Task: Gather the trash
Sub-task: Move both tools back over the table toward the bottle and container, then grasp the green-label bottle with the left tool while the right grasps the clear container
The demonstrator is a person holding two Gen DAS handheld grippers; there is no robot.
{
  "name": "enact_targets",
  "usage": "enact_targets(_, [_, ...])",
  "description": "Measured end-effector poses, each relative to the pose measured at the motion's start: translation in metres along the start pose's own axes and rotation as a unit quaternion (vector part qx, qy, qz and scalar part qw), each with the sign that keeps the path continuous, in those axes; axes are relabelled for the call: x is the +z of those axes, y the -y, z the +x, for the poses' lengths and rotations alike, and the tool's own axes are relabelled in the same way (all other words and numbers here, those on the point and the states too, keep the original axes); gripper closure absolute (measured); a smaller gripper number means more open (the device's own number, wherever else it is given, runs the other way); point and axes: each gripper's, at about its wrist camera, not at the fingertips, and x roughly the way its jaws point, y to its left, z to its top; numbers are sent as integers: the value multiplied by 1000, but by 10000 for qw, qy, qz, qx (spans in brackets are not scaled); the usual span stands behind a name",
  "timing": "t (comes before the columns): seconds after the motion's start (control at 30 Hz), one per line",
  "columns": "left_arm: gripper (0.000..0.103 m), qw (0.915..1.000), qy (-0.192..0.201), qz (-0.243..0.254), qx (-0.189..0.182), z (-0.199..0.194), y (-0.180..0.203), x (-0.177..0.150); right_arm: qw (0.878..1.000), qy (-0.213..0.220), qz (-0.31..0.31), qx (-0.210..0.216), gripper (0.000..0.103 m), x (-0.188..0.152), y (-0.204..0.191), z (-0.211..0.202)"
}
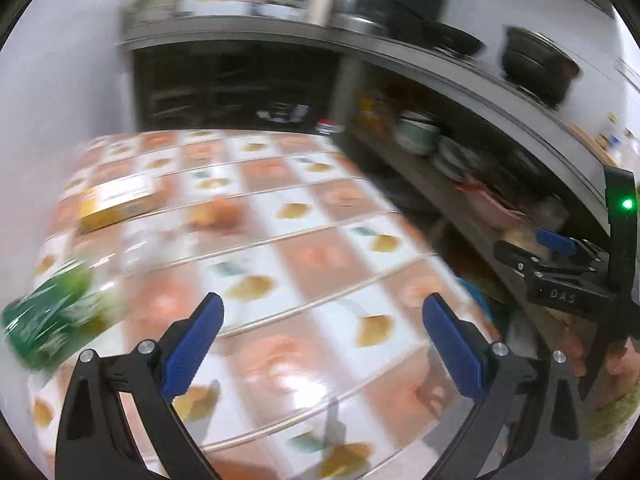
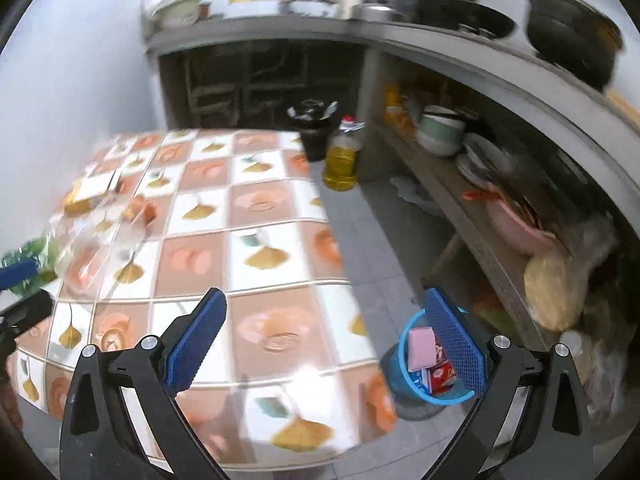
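On the patterned tablecloth (image 1: 304, 256) lie a green packet (image 1: 52, 320), a yellow box (image 1: 120, 200) and an orange wrapper (image 1: 216, 212), all blurred. My left gripper (image 1: 323, 300) hangs open above the cloth with nothing between its fingers. The green packet is to its left. In the right wrist view my right gripper (image 2: 326, 295) is open and empty over the table's near right corner. A blue basket (image 2: 404, 384) with a pink item and red wrappers in it stands on the floor below its right finger. The green packet (image 2: 32, 256), a clear plastic bag (image 2: 100, 248) and the yellow box (image 2: 92, 188) lie at the table's left.
A bottle of yellow oil (image 2: 340, 160) and a black bin (image 2: 314, 132) stand on the grey tiled floor beyond the table. A concrete counter (image 2: 460, 52) with pots runs along the right. The shelf (image 2: 472, 216) under it holds bowls and plates.
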Motion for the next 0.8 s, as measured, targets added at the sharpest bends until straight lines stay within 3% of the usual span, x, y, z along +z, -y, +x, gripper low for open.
enact_targets(0.1, [6, 9985, 251, -157, 464, -20, -30, -11, 9993, -26, -258, 256, 8, 7, -32, 4])
enact_targets(0.2, [6, 9948, 512, -282, 832, -37, -59, -19, 9940, -94, -310, 1044, 8, 13, -55, 8])
enact_targets(0.27, [6, 9921, 665, -364, 995, -45, -75, -24, 9842, -157, -248, 1747, 8, 18, -67, 12])
enact_targets(0.4, [6, 9874, 832, -340, 1303, -51, -100, -28, 9666, -389, -235, 2523, 8, 30, -98, 21])
enact_targets(0.6, [6, 9804, 837, -101, 1779, -41, -123, -24, 9426, -995, -90, 3185, 10, 51, -148, 57])
enact_targets(0.8, [6, 9737, 314, 697, 2147, -8, -133, -19, 9306, -1703, 302, 3225, 33, 54, -166, 106])
